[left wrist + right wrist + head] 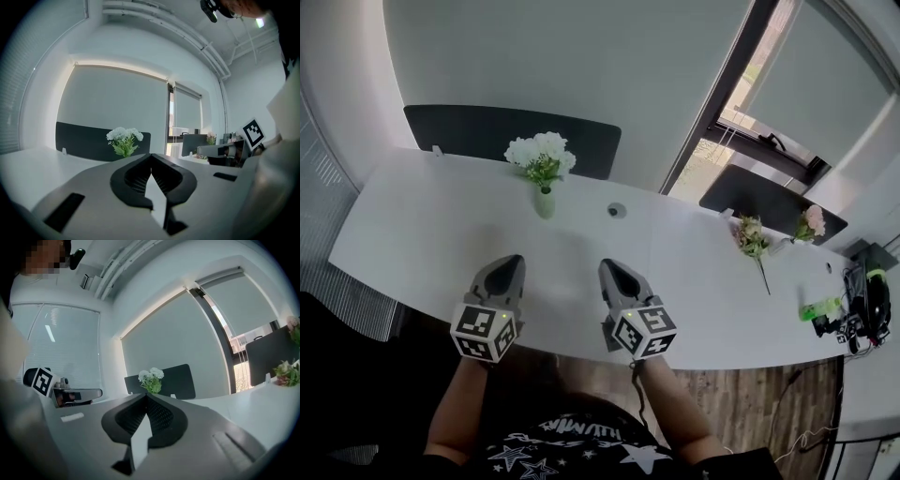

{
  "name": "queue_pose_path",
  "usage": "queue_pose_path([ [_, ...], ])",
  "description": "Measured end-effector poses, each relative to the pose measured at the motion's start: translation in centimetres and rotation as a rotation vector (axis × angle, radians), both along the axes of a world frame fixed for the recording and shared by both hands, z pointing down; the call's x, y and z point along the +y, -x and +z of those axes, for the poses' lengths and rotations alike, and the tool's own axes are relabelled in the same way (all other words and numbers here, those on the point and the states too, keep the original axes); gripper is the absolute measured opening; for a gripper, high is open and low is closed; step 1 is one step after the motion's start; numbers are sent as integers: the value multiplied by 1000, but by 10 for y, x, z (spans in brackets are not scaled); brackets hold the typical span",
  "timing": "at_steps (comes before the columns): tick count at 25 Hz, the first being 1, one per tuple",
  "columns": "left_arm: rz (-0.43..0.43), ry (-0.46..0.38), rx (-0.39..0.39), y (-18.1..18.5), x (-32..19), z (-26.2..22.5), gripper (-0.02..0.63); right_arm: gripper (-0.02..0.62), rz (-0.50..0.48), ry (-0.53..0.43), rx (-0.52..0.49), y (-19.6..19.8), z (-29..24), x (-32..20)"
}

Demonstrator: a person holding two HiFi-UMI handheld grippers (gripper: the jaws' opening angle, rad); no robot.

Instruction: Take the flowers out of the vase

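Note:
White flowers with green leaves (541, 155) stand upright in a small pale green vase (545, 203) near the far edge of the white table (412, 234). In the left gripper view the white flowers (124, 139) show ahead, slightly left of the jaws; in the right gripper view the same flowers (151, 379) sit just above the jaw tips. My left gripper (515, 262) and right gripper (607, 267) hover side by side over the table's near half, both shut and holding nothing, well short of the vase.
A loose pink-and-green flower bunch (753, 237) lies on the table at the right, with another pink bunch (811, 223) behind it. A round grommet (617, 210) sits right of the vase. Dark screens (487, 131) back the table. Green and black gear (853, 314) crowds the far right end.

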State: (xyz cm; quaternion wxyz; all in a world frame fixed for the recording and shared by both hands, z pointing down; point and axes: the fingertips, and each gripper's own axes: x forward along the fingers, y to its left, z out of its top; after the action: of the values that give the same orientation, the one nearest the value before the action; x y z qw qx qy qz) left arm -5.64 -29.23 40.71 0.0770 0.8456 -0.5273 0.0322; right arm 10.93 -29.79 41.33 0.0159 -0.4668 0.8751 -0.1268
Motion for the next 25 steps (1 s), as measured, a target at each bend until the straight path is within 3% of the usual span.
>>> queue_pose_path([
  [8, 48, 42, 20, 21, -62, 22, 9, 3, 14, 34, 11, 25, 11, -56],
  [19, 125, 39, 15, 17, -146, 49, 10, 3, 32, 57, 44, 42, 24, -133],
  [20, 135, 38, 14, 15, -151, 51, 17, 3, 29, 62, 46, 43, 27, -138],
  [22, 157, 41, 6, 11, -159, 58, 108, 3, 25, 73, 48, 46, 33, -147],
  [25, 176, 49, -12, 7, -171, 71, 157, 3, 26, 92, 47, 50, 43, -157],
])
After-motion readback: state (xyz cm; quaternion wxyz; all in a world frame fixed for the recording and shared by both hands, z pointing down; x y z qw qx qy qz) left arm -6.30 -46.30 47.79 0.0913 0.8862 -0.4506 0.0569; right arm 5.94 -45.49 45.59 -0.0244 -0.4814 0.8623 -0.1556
